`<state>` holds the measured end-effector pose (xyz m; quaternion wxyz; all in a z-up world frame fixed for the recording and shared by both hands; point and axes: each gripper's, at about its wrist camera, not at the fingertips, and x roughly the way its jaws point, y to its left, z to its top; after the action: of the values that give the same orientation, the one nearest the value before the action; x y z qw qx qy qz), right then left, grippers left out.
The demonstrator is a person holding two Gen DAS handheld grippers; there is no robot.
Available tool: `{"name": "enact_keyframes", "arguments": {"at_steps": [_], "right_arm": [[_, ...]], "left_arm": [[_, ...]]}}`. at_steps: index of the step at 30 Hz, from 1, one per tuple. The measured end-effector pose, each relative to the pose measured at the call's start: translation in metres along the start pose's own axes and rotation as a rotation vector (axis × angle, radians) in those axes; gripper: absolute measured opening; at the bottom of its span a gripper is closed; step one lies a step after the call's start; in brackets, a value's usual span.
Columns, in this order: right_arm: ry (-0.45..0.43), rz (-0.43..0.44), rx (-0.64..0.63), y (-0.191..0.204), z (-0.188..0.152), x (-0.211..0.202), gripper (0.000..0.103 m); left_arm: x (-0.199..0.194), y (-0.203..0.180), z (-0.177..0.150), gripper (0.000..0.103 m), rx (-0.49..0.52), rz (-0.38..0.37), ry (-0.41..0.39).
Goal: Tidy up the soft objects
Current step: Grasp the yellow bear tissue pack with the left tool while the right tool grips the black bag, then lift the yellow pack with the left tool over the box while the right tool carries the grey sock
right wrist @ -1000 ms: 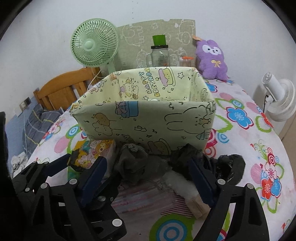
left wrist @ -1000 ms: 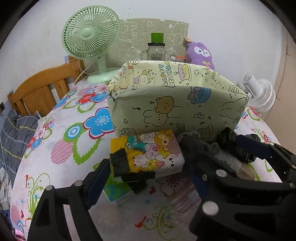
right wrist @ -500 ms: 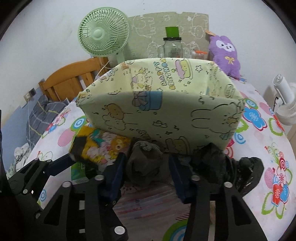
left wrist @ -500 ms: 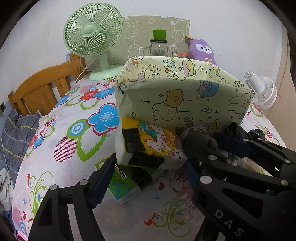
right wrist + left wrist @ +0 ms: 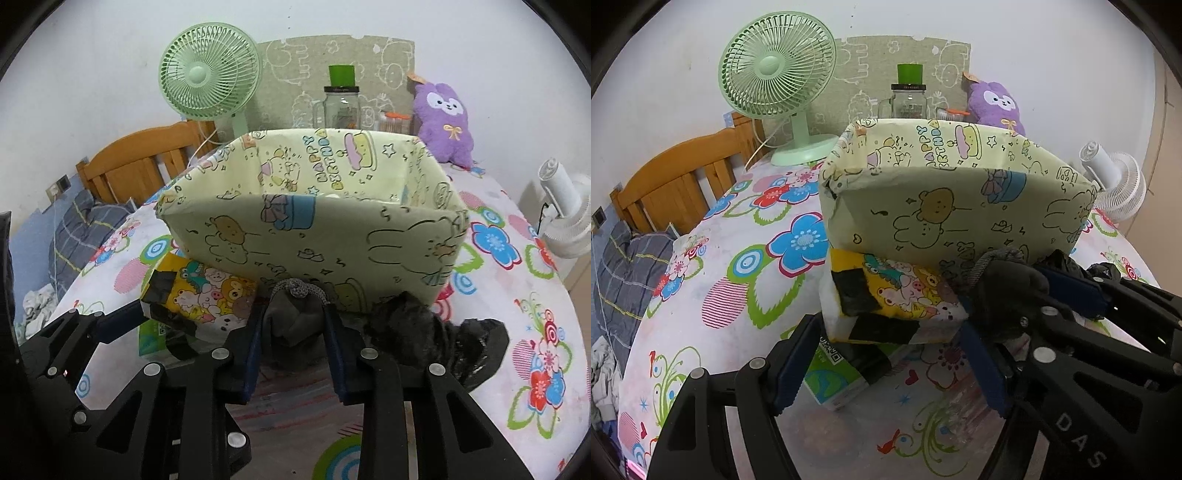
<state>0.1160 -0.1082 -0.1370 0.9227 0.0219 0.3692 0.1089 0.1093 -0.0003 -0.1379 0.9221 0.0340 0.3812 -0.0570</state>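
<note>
A pale green cartoon-print fabric bin point(image 5: 953, 206) point(image 5: 317, 236) stands on the flowered table. My left gripper point(image 5: 886, 347) is shut on a yellow cartoon-print tissue pack point(image 5: 890, 299) and holds it lifted against the bin's front wall; the pack also shows in the right wrist view point(image 5: 203, 295). My right gripper point(image 5: 293, 332) is shut on a dark grey drawstring pouch point(image 5: 295, 314), seen in the left wrist view point(image 5: 1004, 291) too. A green tissue pack point(image 5: 838, 376) lies under the yellow one. Black soft items point(image 5: 436, 336) lie to the right.
A green desk fan point(image 5: 779, 74), a glass jar with a green cup point(image 5: 341, 103) and a purple plush point(image 5: 445, 122) stand behind the bin. A white fan point(image 5: 565, 214) is at the right edge, a wooden headboard point(image 5: 676, 184) at the left.
My left gripper closed on the yellow tissue pack and raised it toward the bin. My right gripper closed on the grey pouch and lifted it slightly.
</note>
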Motion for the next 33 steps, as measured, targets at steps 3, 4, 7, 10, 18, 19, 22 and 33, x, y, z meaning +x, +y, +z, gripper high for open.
{"name": "enact_keyframes", "arguments": {"at_steps": [3,4,7,10,18,19,22,33], "right_arm": [[-0.005,-0.013,0.001,-0.003,0.000,-0.002,0.034],[-0.006,-0.016,0.000,-0.003,-0.001,-0.003,0.034],[-0.001,-0.014,0.003,-0.004,-0.002,-0.002,0.034],[0.000,-0.011,0.011,-0.006,-0.002,-0.001,0.034],[0.005,-0.014,0.015,-0.005,0.000,0.001,0.034],[0.006,-0.014,0.017,-0.006,0.000,0.001,0.034],[0.002,-0.013,0.022,-0.006,0.001,-0.001,0.034],[-0.017,-0.014,0.025,-0.007,-0.001,-0.015,0.034]], "left_arm": [[-0.003,-0.004,-0.001,0.082,0.006,-0.010,-0.003],[-0.004,-0.005,-0.001,0.083,0.011,-0.009,-0.007],[-0.002,-0.008,-0.001,0.084,0.020,0.003,-0.014],[0.002,-0.008,0.002,0.084,0.013,0.009,-0.010],[0.005,-0.005,0.004,0.074,0.010,0.007,-0.005],[0.004,-0.006,0.004,0.074,0.010,0.003,-0.005],[0.001,-0.007,0.004,0.074,0.014,-0.006,-0.009],[-0.016,-0.017,0.001,0.074,0.024,-0.018,-0.030]]}}
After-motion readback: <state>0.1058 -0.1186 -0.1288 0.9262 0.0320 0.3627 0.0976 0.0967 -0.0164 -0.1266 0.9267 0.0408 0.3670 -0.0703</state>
